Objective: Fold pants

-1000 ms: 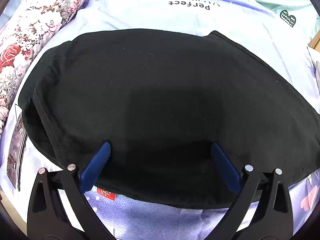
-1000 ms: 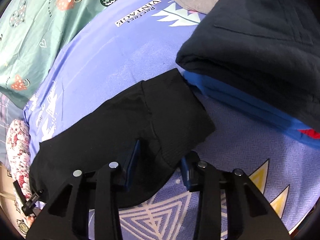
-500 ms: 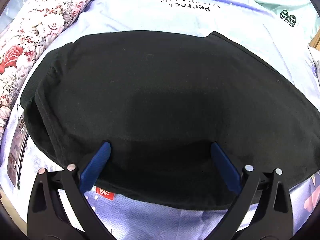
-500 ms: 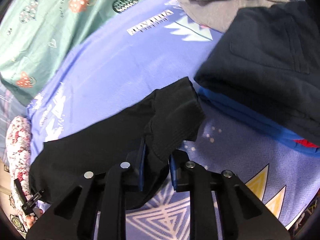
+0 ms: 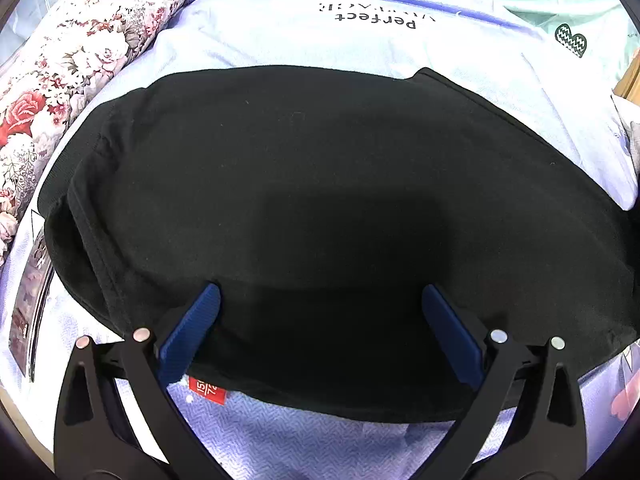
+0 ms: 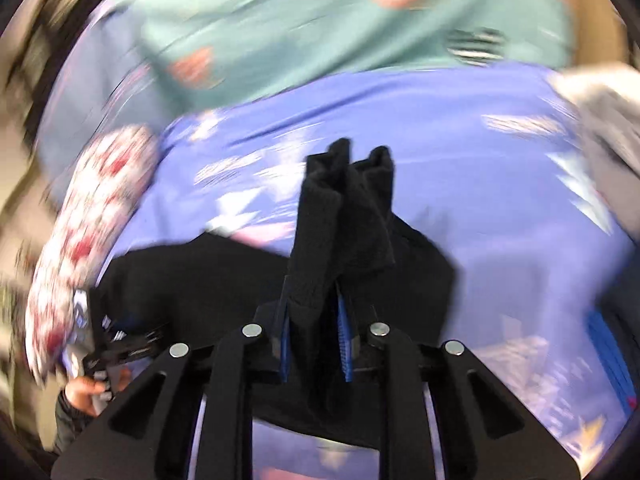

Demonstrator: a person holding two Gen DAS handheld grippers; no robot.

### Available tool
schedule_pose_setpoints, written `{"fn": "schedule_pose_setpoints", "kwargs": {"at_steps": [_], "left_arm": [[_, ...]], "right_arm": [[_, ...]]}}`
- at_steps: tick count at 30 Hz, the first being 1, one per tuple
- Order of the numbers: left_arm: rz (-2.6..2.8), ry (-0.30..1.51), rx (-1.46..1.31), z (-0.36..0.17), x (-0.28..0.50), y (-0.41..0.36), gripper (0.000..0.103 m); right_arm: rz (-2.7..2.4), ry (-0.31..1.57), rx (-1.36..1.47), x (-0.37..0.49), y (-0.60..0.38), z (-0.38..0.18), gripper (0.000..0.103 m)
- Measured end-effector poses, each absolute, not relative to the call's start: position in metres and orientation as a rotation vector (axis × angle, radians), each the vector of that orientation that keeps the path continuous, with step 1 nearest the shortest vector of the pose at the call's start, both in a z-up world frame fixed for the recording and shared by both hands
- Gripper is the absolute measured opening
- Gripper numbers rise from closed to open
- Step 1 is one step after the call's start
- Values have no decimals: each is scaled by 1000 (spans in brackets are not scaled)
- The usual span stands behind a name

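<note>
The black pants (image 5: 320,200) lie flat across the purple bedsheet (image 5: 320,432), waistband end at the left. My left gripper (image 5: 320,300) is open, its blue pads resting on the near edge of the pants by a red tag (image 5: 206,390). My right gripper (image 6: 312,312) is shut on the leg end of the pants (image 6: 344,216) and holds it lifted above the rest of the pants (image 6: 192,280). The right wrist view is motion-blurred.
A floral pillow (image 5: 60,80) lies at the left of the bed. A teal blanket (image 6: 320,20) covers the far side. Grey clothing (image 6: 608,128) and a blue folded stack (image 6: 608,352) lie at the right. The sheet (image 5: 372,20) carries printed text.
My right gripper has closed on the pants leg end and swung it up and toward the waistband side. My left gripper has stayed open in place.
</note>
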State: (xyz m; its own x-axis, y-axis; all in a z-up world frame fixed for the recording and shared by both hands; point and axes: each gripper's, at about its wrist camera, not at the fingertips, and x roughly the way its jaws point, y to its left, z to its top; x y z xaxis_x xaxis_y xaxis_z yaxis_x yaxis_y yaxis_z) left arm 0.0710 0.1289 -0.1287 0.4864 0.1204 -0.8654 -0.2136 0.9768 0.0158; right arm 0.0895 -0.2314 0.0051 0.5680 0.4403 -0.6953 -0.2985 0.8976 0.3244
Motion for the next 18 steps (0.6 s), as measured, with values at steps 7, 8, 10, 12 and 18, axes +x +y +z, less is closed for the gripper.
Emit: {"fn": "schedule_pose_setpoints", "kwargs": {"at_steps": [7,8,10,12,18], "left_arm": [[182,1018,-138,-128,69,134,101],[181,1017,-141,-128,69,134,101],[177,1014,-149,-128,69,135,101],[175,1011,-153,-127,69,137,101],[186,1020,-136,-127,70,135,101]], "right_arm": [[648,1121,-48,114,-72,-69,27],[657,1167,-81,113,-61,-82,28],[666,1191,-94,113,-54,-93,50],[769,1218,56,116,-65,-89,63],[925,1250,487,129,-137,-68,63]]}}
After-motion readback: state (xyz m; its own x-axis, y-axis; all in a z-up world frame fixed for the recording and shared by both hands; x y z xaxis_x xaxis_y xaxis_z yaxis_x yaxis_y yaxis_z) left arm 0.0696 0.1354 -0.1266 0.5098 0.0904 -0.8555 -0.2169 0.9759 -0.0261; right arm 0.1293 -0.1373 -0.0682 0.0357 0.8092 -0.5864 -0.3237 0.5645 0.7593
